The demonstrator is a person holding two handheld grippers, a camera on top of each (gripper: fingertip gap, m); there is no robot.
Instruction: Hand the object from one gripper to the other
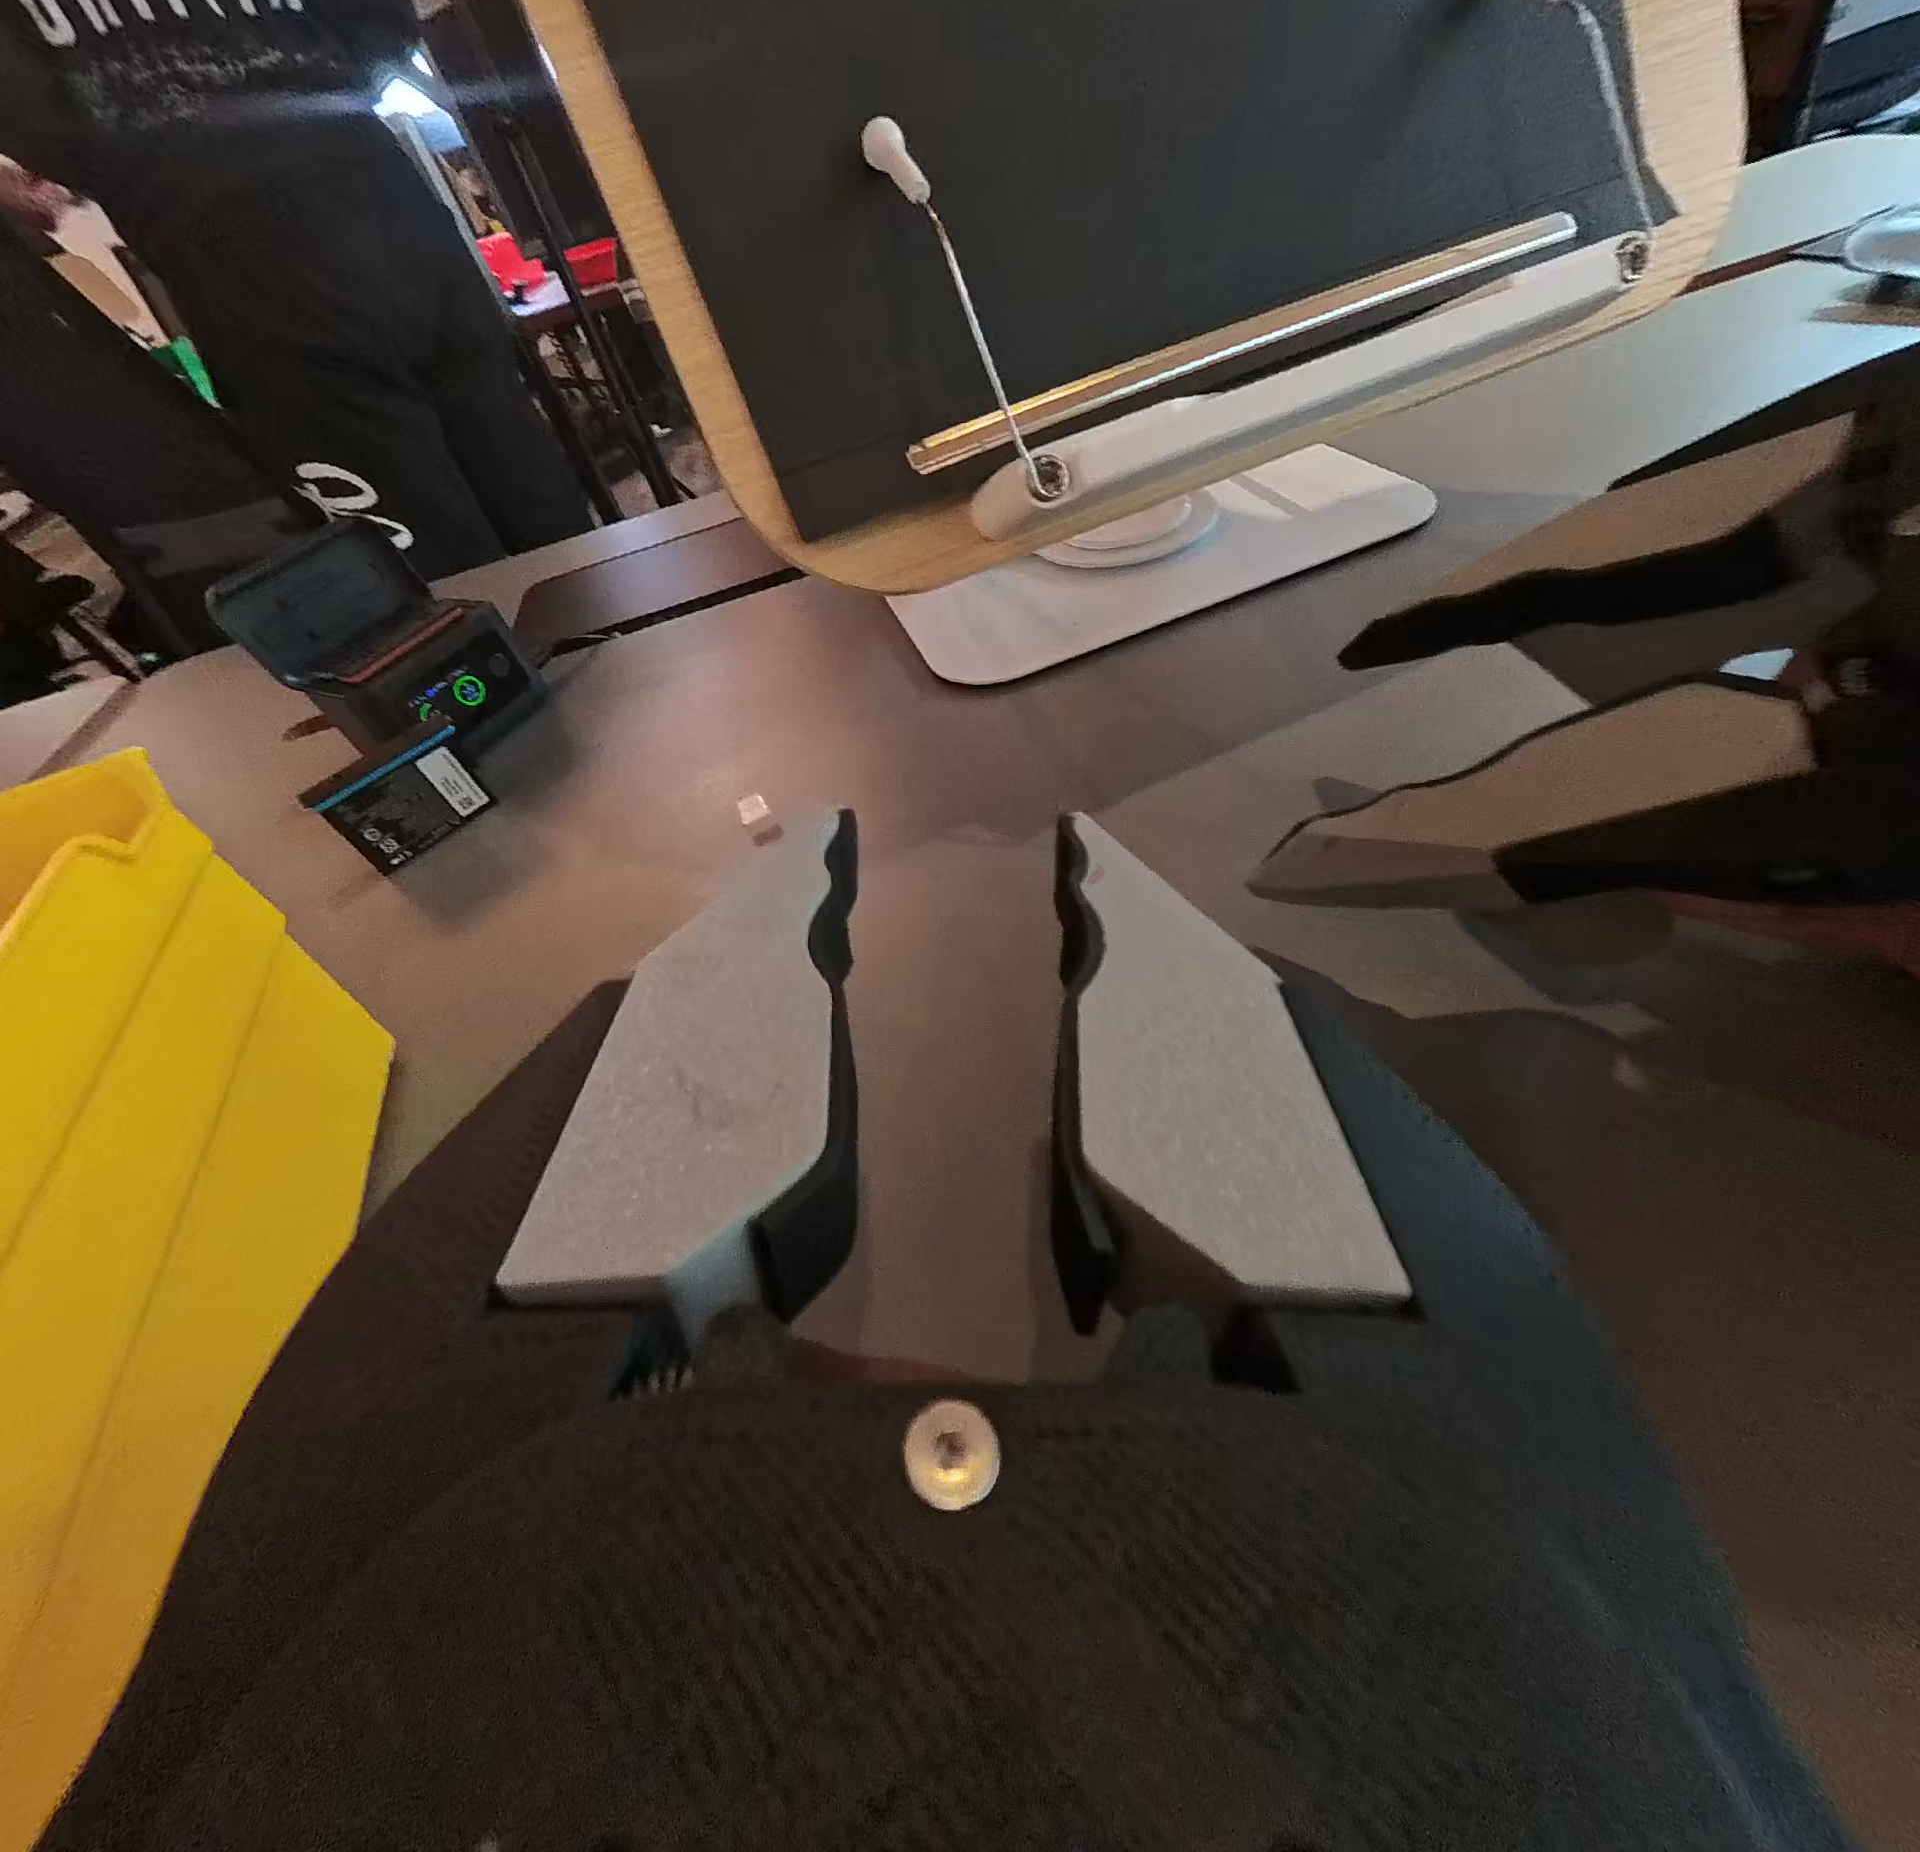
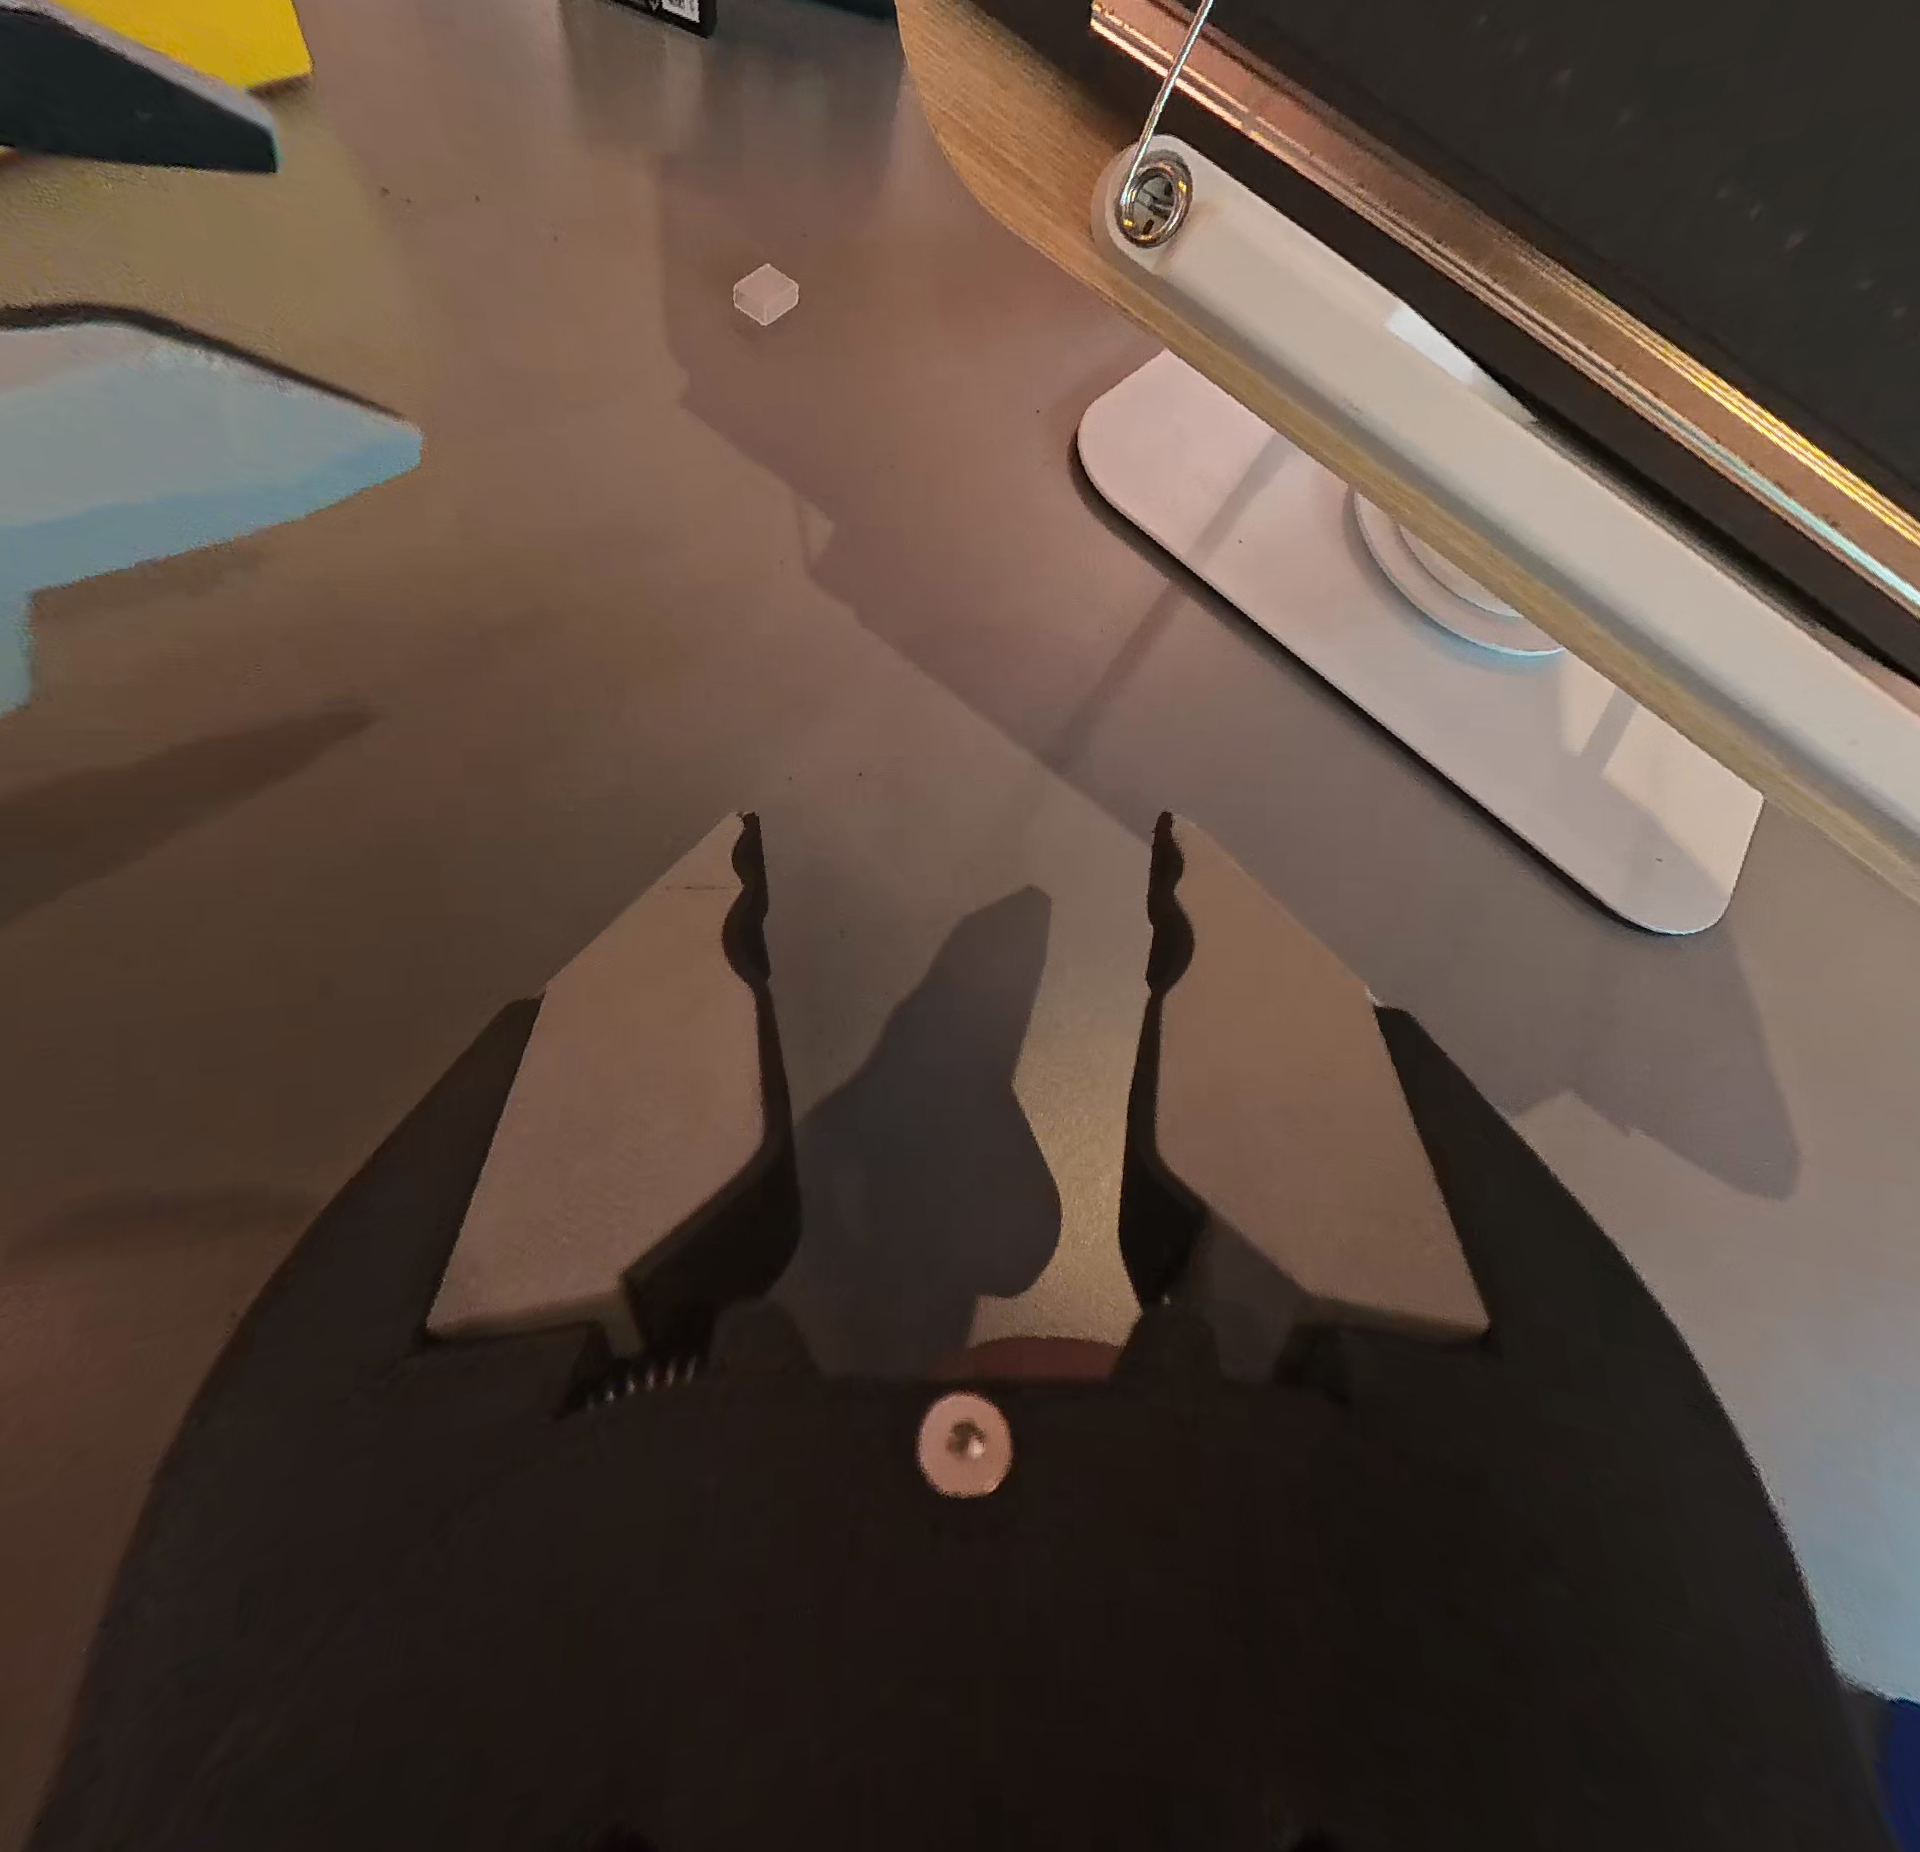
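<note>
A small clear cube (image 1: 757, 811) lies on the brown table, just left of and beyond my left gripper's tip; it also shows in the right wrist view (image 2: 766, 295), far ahead and left of my right gripper. My left gripper (image 1: 956, 831) is open and empty, low over the table. My right gripper (image 2: 956, 831) is open and empty, and it also shows at the right edge of the left wrist view (image 1: 1299, 763). The left gripper's fingers (image 2: 197, 441) show at the left edge of the right wrist view.
A yellow bin (image 1: 135, 1054) stands at the left. A dark charger box (image 1: 395, 649) and a black card-like pack (image 1: 405, 805) sit behind it. A display on a white stand (image 1: 1174, 576) fills the back, and it also shows in the right wrist view (image 2: 1455, 659). A person stands at the back left. The black card-like pack (image 1: 405, 805) sits 25 centimeters or so from the ends of my left fingers.
</note>
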